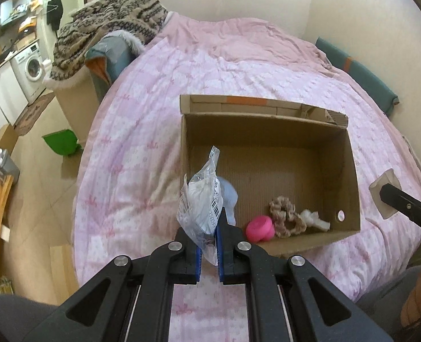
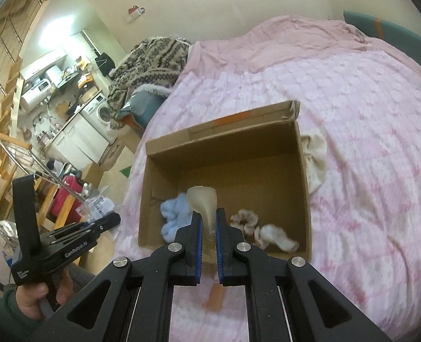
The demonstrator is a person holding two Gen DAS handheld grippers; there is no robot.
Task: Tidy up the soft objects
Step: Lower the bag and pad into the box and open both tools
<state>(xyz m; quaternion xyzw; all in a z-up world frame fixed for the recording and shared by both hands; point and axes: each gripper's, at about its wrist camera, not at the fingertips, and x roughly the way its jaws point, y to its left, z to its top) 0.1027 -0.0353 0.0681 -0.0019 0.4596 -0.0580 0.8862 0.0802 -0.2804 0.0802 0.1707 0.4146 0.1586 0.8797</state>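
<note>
An open cardboard box [image 1: 350, 168] sits on the pink bed; it also shows in the right wrist view [image 2: 301, 154]. Inside lie a pink round sponge [image 1: 259, 227], a beige scrunchie [image 1: 284, 216], a white fluffy piece [image 1: 316, 219] and a light blue fluffy item [image 2: 173, 213]. My left gripper [image 1: 209, 222] is shut on a clear plastic bag with a white soft item [image 1: 200, 199], held above the box's near left corner. My right gripper [image 2: 208, 216] is shut on a translucent beige soft pad [image 2: 204, 202], above the box's near edge.
A cream cloth [image 2: 316, 156] lies on the pink quilt [image 1: 142, 131] just right of the box. A patterned knit blanket [image 1: 108, 25] is heaped at the bed's far left. A green dustpan [image 1: 61, 142] lies on the floor. A teal headboard cushion [image 1: 358, 71] lines the wall.
</note>
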